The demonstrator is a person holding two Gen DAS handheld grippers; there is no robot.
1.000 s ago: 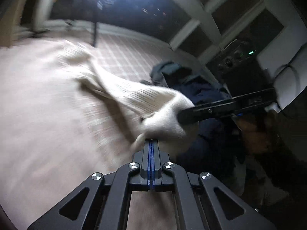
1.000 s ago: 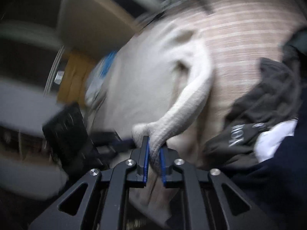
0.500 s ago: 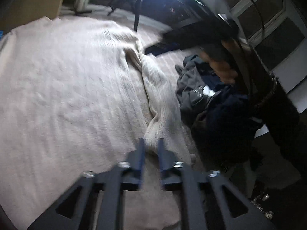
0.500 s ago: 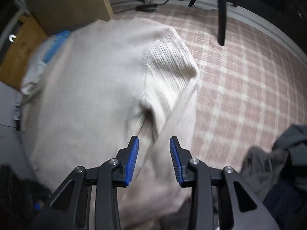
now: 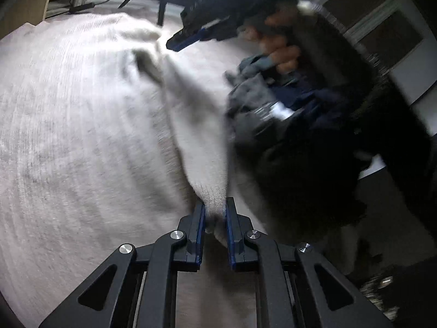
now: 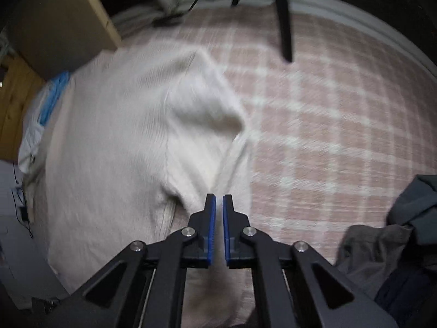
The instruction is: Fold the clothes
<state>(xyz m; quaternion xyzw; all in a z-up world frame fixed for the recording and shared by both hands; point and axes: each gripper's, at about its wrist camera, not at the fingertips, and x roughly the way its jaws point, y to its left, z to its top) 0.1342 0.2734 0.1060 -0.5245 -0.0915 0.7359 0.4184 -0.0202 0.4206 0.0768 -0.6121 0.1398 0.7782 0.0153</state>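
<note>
— Left wrist view: what does the left gripper [image 5: 215,213] have?
— The ribbed cuff of the cream sweater [image 5: 82,114], pinched between its fingers low in the frame; the sleeve runs up to the right gripper [image 5: 188,37] at upper centre.
— And the right wrist view?
— Its fingers [image 6: 210,218] stand narrow, a slim gap between them; whether they hold cloth I cannot tell. The sweater fills the left half, on a pink checked surface [image 6: 327,125] — dark clothes [image 6: 396,240] lower right.
</note>
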